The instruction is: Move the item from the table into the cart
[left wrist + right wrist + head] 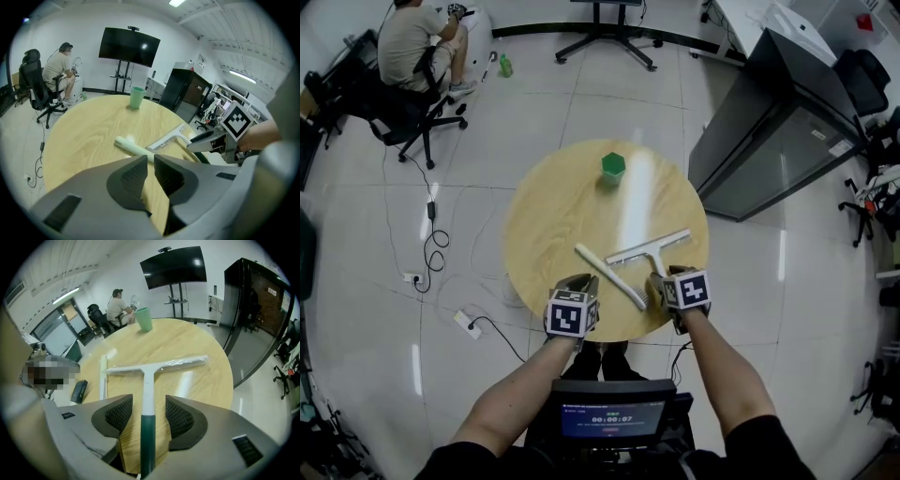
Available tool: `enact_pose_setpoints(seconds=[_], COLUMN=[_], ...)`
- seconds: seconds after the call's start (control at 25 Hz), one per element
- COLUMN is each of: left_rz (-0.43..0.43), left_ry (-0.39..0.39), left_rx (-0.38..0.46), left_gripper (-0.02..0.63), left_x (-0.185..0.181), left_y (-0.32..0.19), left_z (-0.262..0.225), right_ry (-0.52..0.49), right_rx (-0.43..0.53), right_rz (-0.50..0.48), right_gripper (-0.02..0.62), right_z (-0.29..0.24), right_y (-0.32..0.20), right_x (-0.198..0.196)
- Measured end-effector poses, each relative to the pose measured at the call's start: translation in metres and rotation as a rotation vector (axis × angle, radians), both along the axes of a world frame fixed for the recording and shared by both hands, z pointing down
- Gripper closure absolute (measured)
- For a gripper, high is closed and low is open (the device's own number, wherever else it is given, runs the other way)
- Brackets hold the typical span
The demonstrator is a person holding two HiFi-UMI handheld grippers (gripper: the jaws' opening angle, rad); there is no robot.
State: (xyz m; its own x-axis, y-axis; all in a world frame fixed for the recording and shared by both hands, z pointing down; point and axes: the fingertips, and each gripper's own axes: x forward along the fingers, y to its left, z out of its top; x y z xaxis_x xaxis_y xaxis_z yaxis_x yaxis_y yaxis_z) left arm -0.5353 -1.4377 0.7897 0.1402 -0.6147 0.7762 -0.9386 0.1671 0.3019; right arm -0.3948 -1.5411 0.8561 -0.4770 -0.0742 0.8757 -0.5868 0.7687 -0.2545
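The right tool (148, 401) is being held with its jaws spread wide on either side of the dark green grip of a white T-shaped plastic squeegee (148, 376). The pads are not being pressed against the grip, so the squeegee is being straddled, not gripped, probably so that it can be clamped on its narrowest and least slippery part. The left tool (150, 161) is being kept with its jaws drawn nearly together around nothing, and it is being pointed at the near end of a pale, slim plastic bar (133, 147), perhaps to steady it or to wait its turn. The squeegee is lying flat on the near right part of the round light-wood bench (553, 216), its film-wrapped blade turned away from the person and its handle end crossing over the bar by the bench edge. A green plastic cup (612, 167) is being left upright at the far side, well apart from both. Around the bench, glare is being thrown off a glossy tiled floor (609, 94), where cables and a white power strip (469, 323) are lying. A dark cabinet (769, 131) is standing to the right, and a seated person (412, 42) is working in the far corner. No cart is being shown clearly in any view.
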Motion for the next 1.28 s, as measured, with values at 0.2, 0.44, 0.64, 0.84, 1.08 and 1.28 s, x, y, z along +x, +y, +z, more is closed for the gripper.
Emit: enact_pose_setpoints(seconds=[0.2, 0.44, 0.64, 0.84, 1.08, 1.28], left_rz=[-0.01, 0.004, 0.019, 0.025, 0.032, 0.062], left_ry=[-0.002, 0.03, 0.036, 0.027, -0.001, -0.038], left_rx=[-0.001, 0.015, 0.036, 0.064, 0.175, 0.285], left_gripper=[0.543, 0.543, 0.543, 0.544, 0.564, 0.569], left_x=[-0.007, 0.002, -0.002, 0.0, 0.003, 0.021], left_y=[-0.008, -0.011, -0.014, -0.014, -0.007, 0.01], left_z=[0.013, 0.013, 0.007, -0.011, -0.093, -0.177], right_ry=[0.013, -0.008, -0.012, -0.05, -0.137, -0.216], right_rx=[-0.033, -0.007, 0.004, 0.012, 0.102, 0.222], right_rz=[0.008, -0.031, -0.017, 0.018, 0.049, 0.065], right_gripper=[0.404, 0.491, 0.514, 0.515, 0.515, 0.515], right_z=[0.022, 0.023, 0.023, 0.001, -0.093, -0.194], right_y=[-0.005, -0.01, -0.011, -0.013, -0.005, 0.009], right_x=[-0.003, -0.007, -0.016, -0.01, -0.004, 0.018])
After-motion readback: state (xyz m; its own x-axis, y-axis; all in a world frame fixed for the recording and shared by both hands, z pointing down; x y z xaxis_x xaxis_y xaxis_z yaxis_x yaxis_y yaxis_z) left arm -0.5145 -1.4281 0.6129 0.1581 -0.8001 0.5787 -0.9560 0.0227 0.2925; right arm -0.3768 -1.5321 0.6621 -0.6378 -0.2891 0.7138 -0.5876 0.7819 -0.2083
